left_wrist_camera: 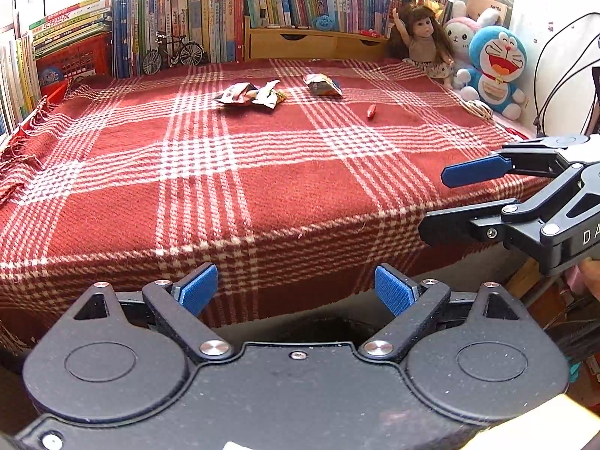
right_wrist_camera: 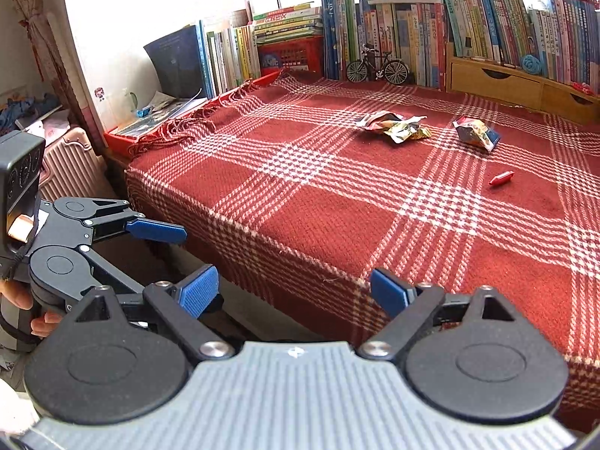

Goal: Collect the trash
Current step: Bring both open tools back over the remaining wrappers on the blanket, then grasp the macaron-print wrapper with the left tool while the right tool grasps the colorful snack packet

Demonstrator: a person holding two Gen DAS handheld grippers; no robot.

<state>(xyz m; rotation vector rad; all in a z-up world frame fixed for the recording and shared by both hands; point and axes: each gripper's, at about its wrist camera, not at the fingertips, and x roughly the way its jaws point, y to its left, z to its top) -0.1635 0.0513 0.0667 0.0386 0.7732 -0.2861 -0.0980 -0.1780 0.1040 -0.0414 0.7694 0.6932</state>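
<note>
Collection looks unstarted from the left wrist view: left gripper point(left_wrist_camera: 296, 288) gapes empty before the plaid blanket point(left_wrist_camera: 262, 172), where crumpled wrappers point(left_wrist_camera: 249, 93), a snack bag point(left_wrist_camera: 322, 85) and a red scrap point(left_wrist_camera: 371, 111) lie mid-blanket. Right wrist view agrees, with right gripper point(right_wrist_camera: 294, 288) spread and empty short of the blanket's near edge, all trash still to fetch.

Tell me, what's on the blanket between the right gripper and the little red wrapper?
Nothing. In the right wrist view, only bare plaid blanket stretches from the open right gripper to the small red wrapper.

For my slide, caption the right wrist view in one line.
Open right gripper faces the red plaid blanket strewn with crumpled wrappers, a snack packet and a red candy.
</note>
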